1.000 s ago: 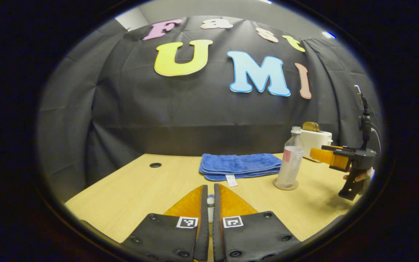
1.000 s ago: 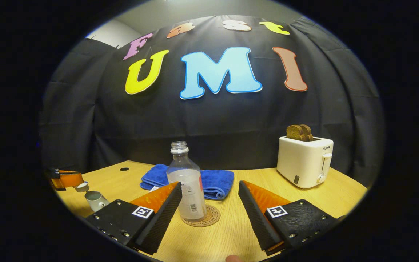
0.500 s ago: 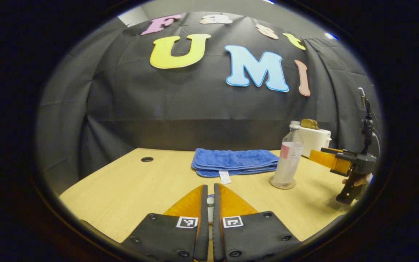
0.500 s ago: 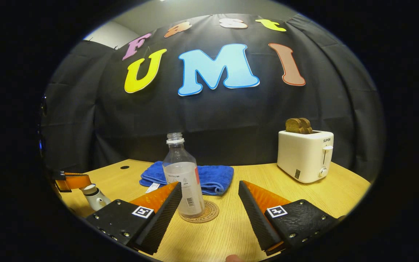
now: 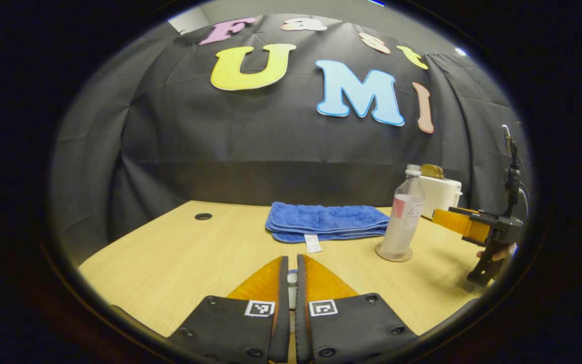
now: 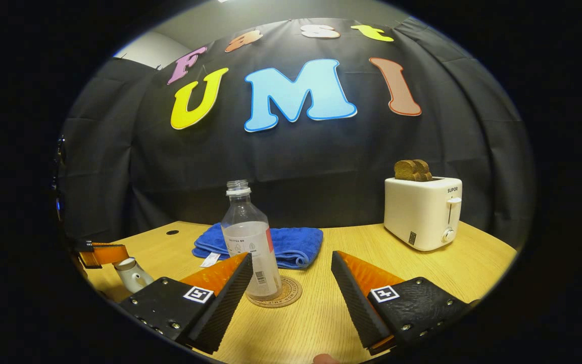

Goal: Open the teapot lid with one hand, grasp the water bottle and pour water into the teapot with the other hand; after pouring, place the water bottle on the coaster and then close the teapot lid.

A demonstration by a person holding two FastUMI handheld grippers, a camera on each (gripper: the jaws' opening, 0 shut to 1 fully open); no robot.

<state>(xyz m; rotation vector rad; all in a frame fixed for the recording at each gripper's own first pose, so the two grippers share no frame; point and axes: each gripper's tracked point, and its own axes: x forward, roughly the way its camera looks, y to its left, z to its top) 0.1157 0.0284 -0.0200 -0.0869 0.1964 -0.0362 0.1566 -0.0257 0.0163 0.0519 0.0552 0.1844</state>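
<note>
The capless water bottle [image 6: 248, 246], part full, stands on its coaster [image 6: 287, 297]. The right gripper [image 6: 291, 283] gapes; the left gripper [image 5: 291, 283] pinches a small knob (teapot [image 6: 132, 274] mostly hidden).

Clear water bottle [image 6: 250, 242] with pink-red label at 9 o'clock of white toaster [image 6: 422, 212]; blue towel [image 6: 291, 245]; light wood table [image 6: 422, 273]; white teapot [image 6: 132, 275].
</note>
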